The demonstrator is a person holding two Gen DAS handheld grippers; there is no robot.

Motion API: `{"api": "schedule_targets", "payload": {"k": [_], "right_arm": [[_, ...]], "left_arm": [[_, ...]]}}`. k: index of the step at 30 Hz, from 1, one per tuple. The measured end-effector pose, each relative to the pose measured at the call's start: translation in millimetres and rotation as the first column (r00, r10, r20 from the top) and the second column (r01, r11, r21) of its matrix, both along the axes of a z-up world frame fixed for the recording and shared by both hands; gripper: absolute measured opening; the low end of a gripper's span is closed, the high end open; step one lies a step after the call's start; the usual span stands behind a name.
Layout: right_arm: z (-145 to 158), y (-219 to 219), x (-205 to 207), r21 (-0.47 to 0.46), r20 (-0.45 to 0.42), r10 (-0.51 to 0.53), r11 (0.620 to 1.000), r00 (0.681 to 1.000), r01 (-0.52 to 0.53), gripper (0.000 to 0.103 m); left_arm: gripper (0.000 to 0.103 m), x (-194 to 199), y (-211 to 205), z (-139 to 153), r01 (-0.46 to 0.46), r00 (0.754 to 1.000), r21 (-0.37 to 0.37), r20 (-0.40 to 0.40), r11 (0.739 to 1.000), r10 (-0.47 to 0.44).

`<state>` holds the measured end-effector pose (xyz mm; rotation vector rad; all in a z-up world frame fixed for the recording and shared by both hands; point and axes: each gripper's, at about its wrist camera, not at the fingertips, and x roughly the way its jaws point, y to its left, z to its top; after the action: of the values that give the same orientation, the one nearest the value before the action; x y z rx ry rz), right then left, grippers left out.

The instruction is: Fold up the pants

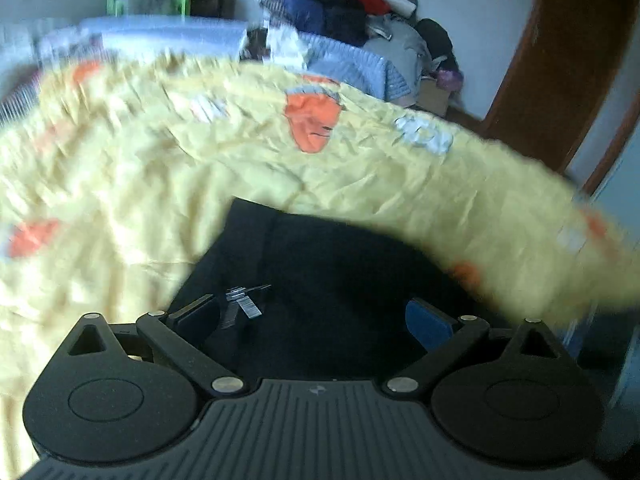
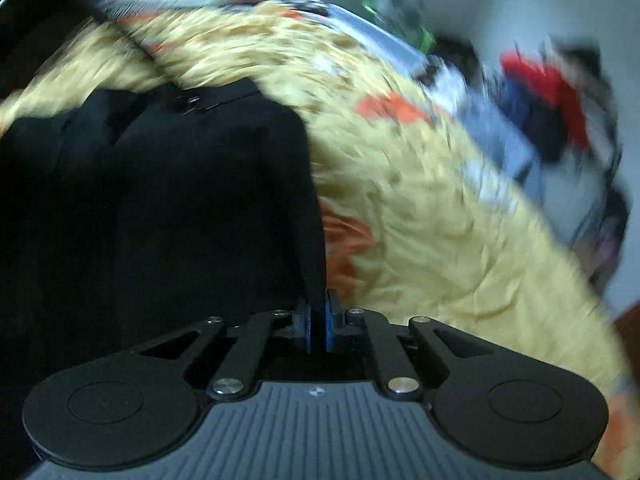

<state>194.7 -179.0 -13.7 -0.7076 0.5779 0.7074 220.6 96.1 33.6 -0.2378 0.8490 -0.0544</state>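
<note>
The black pants lie on the yellow bedspread; the right gripper pinches their edge, the left gripper gapes above them; carry that edge across evenly, keeping it taut

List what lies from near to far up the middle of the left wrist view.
left gripper, open → black pants → yellow patterned sheet → heap of clothes against the wall.

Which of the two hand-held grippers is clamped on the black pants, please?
The right hand-held gripper: its blue pads are pinched together on an edge of the black pants. The left hand-held gripper is spread wide open above them, holding nothing.
</note>
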Motion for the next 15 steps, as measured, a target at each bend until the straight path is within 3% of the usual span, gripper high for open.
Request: {"api": "schedule_targets", "payload": {"k": [3, 10, 12, 15], "right_arm": [[-5.1, 7.1, -29.8, -0.074, 0.081, 0.052, 0.996, 0.995, -0.046, 0.004], [-12.2, 9.9, -45.1, -0.115, 0.125, 0.077, 0.991, 0.989, -0.063, 0.004], [-12.4, 10.6, -46.4, -0.119, 0.134, 0.077, 0.991, 0.988, -0.061, 0.004], [-13.7, 12.3, -47.7, -0.111, 0.136, 0.066, 0.992, 0.989, -0.051, 0.004]], "left_arm": [[0.101, 29.7, 14.2, -4.4, -0.056, 0.997, -0.170, -0.071, 0.984, 0.044], [0.098, 81.4, 27.8, -30.7, -0.148, 0.953, -0.306, -0.298, 0.941, 0.052], [0.090, 86.4, 31.4, -35.6, -0.170, 0.944, -0.319, -0.325, 0.932, 0.061], [0.053, 82.1, 39.5, -36.4, -0.212, 0.943, -0.335, -0.315, 0.918, 0.103]]}}
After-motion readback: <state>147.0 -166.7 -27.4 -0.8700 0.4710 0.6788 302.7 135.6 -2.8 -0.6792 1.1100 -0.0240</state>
